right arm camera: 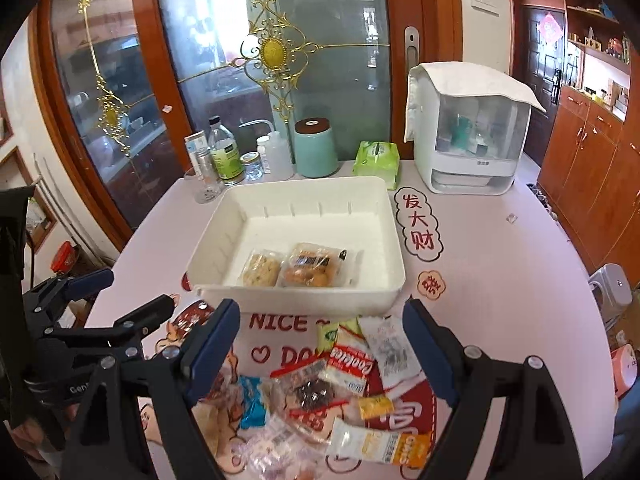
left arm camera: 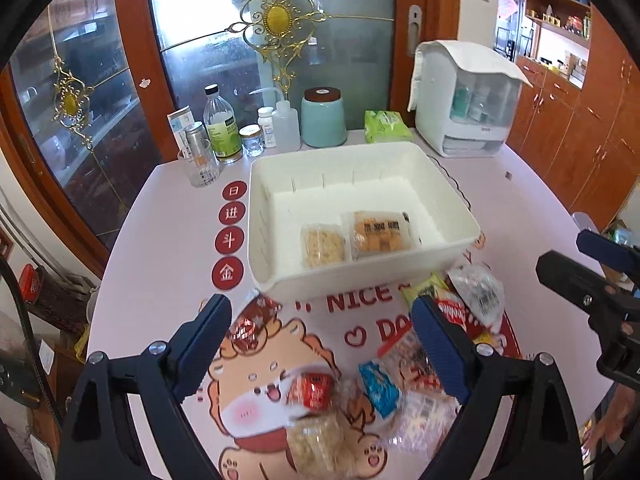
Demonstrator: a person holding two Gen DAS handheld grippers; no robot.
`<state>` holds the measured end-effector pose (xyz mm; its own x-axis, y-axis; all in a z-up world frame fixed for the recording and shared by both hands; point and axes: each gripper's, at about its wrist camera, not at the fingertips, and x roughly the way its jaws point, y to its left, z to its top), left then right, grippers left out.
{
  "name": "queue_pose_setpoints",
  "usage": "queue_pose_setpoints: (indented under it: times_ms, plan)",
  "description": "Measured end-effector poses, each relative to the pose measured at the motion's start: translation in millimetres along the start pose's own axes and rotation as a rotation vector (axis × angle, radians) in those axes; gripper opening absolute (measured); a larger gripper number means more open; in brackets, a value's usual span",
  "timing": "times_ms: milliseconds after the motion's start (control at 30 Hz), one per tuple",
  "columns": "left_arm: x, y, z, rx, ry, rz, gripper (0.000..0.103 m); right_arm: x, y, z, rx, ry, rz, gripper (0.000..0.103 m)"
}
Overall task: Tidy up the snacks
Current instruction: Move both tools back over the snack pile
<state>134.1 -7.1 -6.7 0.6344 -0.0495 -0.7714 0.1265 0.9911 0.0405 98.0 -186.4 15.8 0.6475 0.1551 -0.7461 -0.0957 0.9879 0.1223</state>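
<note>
While your left gripper (left arm camera: 322, 354) hangs released over loose snacks (left arm camera: 348, 396) at the table's (left arm camera: 160, 240) near edge, the bin (left arm camera: 360, 276) behind holds two packets (left arm camera: 352, 236). Your right gripper (right arm camera: 320, 354), likewise released, hovers empty over the same heap.
</note>
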Motion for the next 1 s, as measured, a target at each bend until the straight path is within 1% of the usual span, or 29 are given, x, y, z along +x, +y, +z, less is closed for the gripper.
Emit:
queue_pose_setpoints:
  times_ms: [100,300,467,567,700,800,900,1000]
  plan:
    - [-9.8,-6.5,-14.7,0.009,0.0,0.011,0.091,-10.9,-1.3,-11.8,0.003,-0.013,0.031,0.084]
    - [-19.2,-10.4,-48.0,0.011,0.017,0.028,0.091,-23.5,2.6,-35.2,-0.017,-0.029,0.059,0.084]
    - [-16.9,1.9,-85.1,-0.018,0.049,0.036,0.091,-14.2,9.3,-61.0,-0.075,0.079,0.079,0.084]
    - [-6.9,12.7,-112.6,-0.029,0.088,0.047,0.091,-4.8,9.4,-80.3,-0.087,0.141,0.111,0.084]
    - [11.9,25.7,-148.2,-0.068,0.175,0.027,0.091,13.4,10.7,-104.2,-0.11,0.209,0.072,0.084]
    - [25.7,34.1,-167.3,-0.118,0.234,0.014,0.091,25.7,13.5,-120.0,-0.123,0.259,0.093,0.084]
    - [38.4,40.7,-179.3,-0.172,0.28,-0.004,0.091,42.6,16.1,-133.3,-0.092,0.326,0.106,0.084]
    - [50.1,44.3,-184.7,-0.219,0.309,-0.026,0.091,62.5,16.7,-142.7,-0.02,0.397,0.126,0.084]
